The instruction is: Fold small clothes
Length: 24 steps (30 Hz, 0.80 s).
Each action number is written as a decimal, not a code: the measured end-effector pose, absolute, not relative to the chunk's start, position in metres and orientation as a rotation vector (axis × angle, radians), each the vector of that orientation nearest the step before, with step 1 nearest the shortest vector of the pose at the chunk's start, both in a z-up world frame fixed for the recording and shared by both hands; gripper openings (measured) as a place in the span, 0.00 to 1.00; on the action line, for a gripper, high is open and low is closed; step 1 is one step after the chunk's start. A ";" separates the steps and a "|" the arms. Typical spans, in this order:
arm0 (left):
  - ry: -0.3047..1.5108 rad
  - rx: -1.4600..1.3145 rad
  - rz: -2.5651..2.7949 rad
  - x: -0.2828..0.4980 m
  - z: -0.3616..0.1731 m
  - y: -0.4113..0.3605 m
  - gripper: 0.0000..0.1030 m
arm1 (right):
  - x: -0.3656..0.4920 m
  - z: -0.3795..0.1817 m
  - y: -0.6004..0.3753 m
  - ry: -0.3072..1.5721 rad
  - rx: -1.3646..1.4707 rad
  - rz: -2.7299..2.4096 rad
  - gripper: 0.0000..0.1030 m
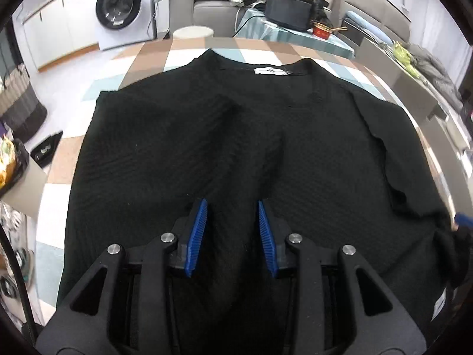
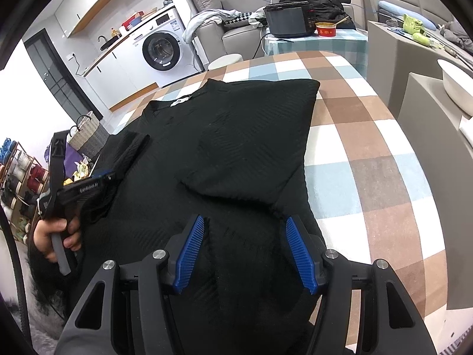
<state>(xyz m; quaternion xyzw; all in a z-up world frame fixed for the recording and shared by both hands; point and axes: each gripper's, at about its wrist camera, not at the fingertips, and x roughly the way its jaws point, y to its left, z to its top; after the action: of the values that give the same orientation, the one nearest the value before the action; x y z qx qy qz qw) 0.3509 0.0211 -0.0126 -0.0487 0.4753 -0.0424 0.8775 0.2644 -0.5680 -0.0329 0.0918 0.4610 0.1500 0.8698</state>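
A black ribbed knit top (image 1: 207,136) lies flat on the checked table (image 1: 153,56), collar and white label (image 1: 270,71) at the far side. Both sleeves are folded in over the body. My left gripper (image 1: 232,207) is open, its blue pads over the near hem with black fabric between the fingers. My right gripper (image 2: 245,224) is open wider, over the hem at the right side of the top (image 2: 236,136). The right view also shows the left gripper (image 2: 100,176) at the far left, held in a hand. A blue tip of the right gripper (image 1: 463,219) shows at the left view's right edge.
The table (image 2: 369,148) has a brown, blue and white check cloth, bare to the right of the top. Beyond it stand a white stool (image 1: 192,32), a washing machine (image 1: 121,7), a sofa (image 1: 212,6) and a side table with a black appliance (image 2: 288,19) and a red bowl (image 2: 326,29).
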 end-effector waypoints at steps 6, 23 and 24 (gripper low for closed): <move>0.925 -0.284 -0.048 0.359 -0.003 0.058 0.05 | 0.263 -0.030 -0.575 0.956 0.202 0.288 0.58; 0.984 -0.190 -0.041 0.340 0.001 0.057 0.53 | 0.257 -0.026 -0.575 0.956 0.193 0.286 0.58; 0.999 -0.171 -0.035 0.335 -0.001 0.057 0.53 | 0.256 -0.027 -0.573 0.957 0.191 0.292 0.58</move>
<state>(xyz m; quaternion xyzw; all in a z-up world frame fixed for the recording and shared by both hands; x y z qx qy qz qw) 0.3347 0.0572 -0.0006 -0.0818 0.4785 -0.0167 0.8741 0.2560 -0.5732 -0.0267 0.0916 0.4581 0.1400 0.8730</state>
